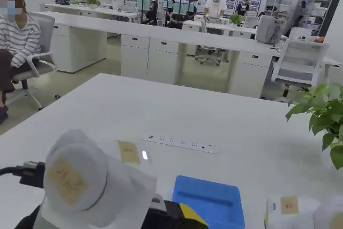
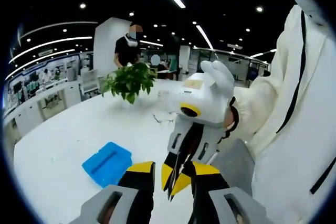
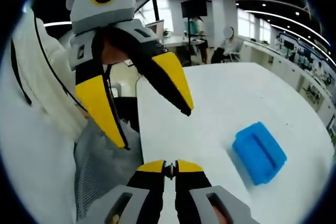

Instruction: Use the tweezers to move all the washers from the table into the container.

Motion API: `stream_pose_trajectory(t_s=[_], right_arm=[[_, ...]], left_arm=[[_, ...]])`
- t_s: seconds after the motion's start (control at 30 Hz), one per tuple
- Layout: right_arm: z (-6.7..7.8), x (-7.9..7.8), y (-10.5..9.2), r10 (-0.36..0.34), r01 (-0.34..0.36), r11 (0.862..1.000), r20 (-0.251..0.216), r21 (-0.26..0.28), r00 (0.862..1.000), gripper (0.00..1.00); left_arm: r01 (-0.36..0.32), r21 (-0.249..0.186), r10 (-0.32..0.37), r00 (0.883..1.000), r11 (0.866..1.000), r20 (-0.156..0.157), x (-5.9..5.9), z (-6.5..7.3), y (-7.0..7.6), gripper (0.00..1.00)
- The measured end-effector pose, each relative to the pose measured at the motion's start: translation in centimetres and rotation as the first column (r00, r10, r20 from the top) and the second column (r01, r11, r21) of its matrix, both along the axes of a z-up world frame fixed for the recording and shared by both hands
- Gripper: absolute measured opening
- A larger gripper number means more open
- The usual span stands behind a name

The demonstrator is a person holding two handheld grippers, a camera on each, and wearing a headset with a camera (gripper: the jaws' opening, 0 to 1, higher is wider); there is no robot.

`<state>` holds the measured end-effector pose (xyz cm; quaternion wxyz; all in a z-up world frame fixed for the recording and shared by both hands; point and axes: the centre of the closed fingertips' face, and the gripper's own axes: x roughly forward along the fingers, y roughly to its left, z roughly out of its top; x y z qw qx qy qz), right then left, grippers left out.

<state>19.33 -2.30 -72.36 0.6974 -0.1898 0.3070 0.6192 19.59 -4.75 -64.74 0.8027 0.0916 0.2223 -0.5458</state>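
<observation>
The blue container (image 1: 208, 199) lies on the white table (image 1: 161, 111) near its front edge; it is also in the left gripper view (image 2: 107, 162) and the right gripper view (image 3: 259, 151). My left gripper (image 2: 173, 171) is open, its yellow-tipped jaws spread wide (image 3: 155, 129), and its white-wrapped body sits at the lower left of the head view (image 1: 80, 186). My right gripper (image 3: 169, 169) is shut on the thin metal tweezers (image 3: 169, 170). Its tips (image 2: 172, 186) point down between the left gripper's jaws, above the table edge.
A potted plant (image 1: 321, 116) stands at the table's right side. A power strip (image 1: 179, 143) is set into the table middle, with a yellow note (image 1: 128, 152) near it. Glasses (image 2: 165, 120) lie beside the plant (image 2: 128, 81). A seated person (image 1: 16, 36) is far left.
</observation>
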Motion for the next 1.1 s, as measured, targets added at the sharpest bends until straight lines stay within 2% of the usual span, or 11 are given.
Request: stream_pose_trajectory(t_s=[0.07, 0.13, 0.3, 0.37, 0.53, 0.63, 0.77, 0.87, 0.93, 0.97, 1.1], right_arm=[[-0.2, -0.5, 0.2, 0.017, -0.017, 1.000, -0.006, -0.003, 1.000, 0.03], [-0.4, -1.0, 0.2, 0.031, -0.031, 0.999, -0.018, -0.011, 0.999, 0.03], [-0.9, -1.8, 0.0, 0.073, -0.073, 0.997, -0.019, -0.036, 0.997, 0.03], [-1.1, -1.9, -0.1, 0.080, -0.081, 0.996, -0.028, -0.042, 0.996, 0.03], [-1.4, -2.0, -0.4, 0.094, -0.097, 0.994, -0.043, -0.058, 0.995, 0.03], [-1.5, -2.0, -0.4, 0.102, -0.105, 0.993, -0.047, -0.059, 0.994, 0.03], [-1.5, -1.7, -0.6, 0.101, -0.104, 0.993, -0.049, -0.059, 0.994, 0.03], [-1.4, -1.5, -0.5, 0.080, -0.083, 0.996, -0.074, -0.035, 0.994, 0.04], [-1.2, -1.1, -0.4, 0.054, -0.055, 0.998, -0.076, -0.012, 0.996, 0.05], [-0.9, -0.9, -0.2, 0.041, -0.040, 0.999, -0.074, 0.017, 0.996, 0.05], [-0.3, -0.2, -0.2, 0.009, -0.004, 0.997, -0.069, 0.073, 0.998, 0.06]], left_arm=[[0.047, 0.018, -0.046, 0.998, 0.999, -0.044, -0.8, -0.8, -0.3, 0.19], [0.053, 0.012, -0.052, 0.998, 0.999, -0.041, -0.7, -1.1, -0.6, 0.14], [0.097, 0.002, -0.097, 0.991, 0.995, -0.096, -1.4, -2.4, -1.6, 0.10], [0.116, 0.003, -0.115, 0.988, 0.993, -0.103, -1.6, -2.6, -2.1, 0.09], [0.142, 0.027, -0.139, 0.986, 0.990, -0.091, -1.4, -3.0, -2.8, 0.03], [0.148, 0.034, -0.144, 0.986, 0.988, -0.085, -1.1, -3.2, -2.6, 0.00], [0.151, 0.033, -0.147, 0.984, 0.988, -0.097, -1.0, -3.2, -2.3, 0.00], [0.138, 0.070, -0.133, 0.989, 0.988, -0.064, -0.4, -3.1, -1.9, 0.00], [0.135, 0.075, -0.130, 0.989, 0.988, -0.074, -0.2, -2.8, -1.8, 0.00], [0.134, 0.074, -0.129, 0.989, 0.988, -0.073, 0.1, -2.6, -1.6, 0.00], [0.126, 0.067, -0.121, 0.990, 0.990, -0.075, 0.8, -1.9, -1.1, 0.00]])
